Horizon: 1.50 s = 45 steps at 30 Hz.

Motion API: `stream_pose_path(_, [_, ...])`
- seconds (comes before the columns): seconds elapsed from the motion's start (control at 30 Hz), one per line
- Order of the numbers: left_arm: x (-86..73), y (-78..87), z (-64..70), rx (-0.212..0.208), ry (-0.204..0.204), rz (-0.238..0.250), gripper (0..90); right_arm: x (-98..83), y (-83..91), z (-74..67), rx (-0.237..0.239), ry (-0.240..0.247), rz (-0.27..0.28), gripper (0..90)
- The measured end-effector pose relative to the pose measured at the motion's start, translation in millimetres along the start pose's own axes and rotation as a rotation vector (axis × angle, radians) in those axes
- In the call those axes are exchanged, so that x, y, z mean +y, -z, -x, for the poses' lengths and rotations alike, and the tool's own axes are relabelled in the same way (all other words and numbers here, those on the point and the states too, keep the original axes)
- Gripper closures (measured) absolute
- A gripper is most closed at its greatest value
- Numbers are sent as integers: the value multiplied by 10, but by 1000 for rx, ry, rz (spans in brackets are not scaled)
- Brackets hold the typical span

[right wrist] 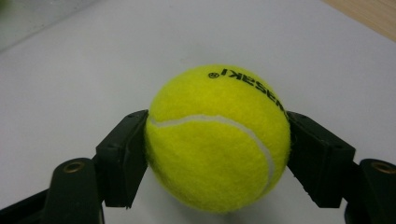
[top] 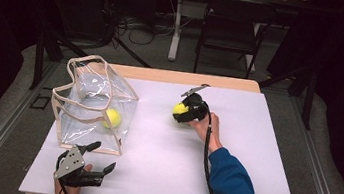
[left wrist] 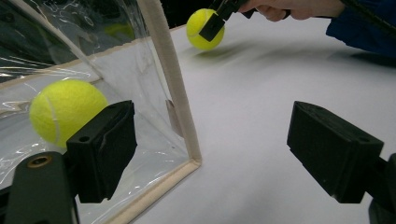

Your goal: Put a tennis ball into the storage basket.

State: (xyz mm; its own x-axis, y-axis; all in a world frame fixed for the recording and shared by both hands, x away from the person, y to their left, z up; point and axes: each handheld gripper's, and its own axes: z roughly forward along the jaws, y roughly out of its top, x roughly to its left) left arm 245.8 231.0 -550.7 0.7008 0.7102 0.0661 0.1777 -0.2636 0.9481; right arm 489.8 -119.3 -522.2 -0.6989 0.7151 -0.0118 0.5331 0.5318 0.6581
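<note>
At centre of the right gripper view, the right gripper (right wrist: 217, 154) clenches a tennis ball (right wrist: 217, 140) showing black lettering. In the high view's lower left, the left gripper (top: 100, 157) gapes beside the clear bag (top: 82, 115).

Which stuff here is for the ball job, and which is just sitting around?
For the job:
- tennis ball squeezed in the right gripper
- clear bag
- second tennis ball, inside the bag
- left gripper, open near the bag

Just sitting around:
- black chair behind the table
- floor cables
</note>
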Motion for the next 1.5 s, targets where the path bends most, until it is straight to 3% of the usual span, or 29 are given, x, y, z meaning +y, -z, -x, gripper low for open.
stream_pose_path(0.97, [-2, 8, -2, 2, 0, 0, 161, 84, 319, -133, 13, 72, -28, 265])
stream_pose_path(1.5, [5, 11, 7, 8, 1, -3, 160, 145, 374, -279, 32, 121, -39, 266])
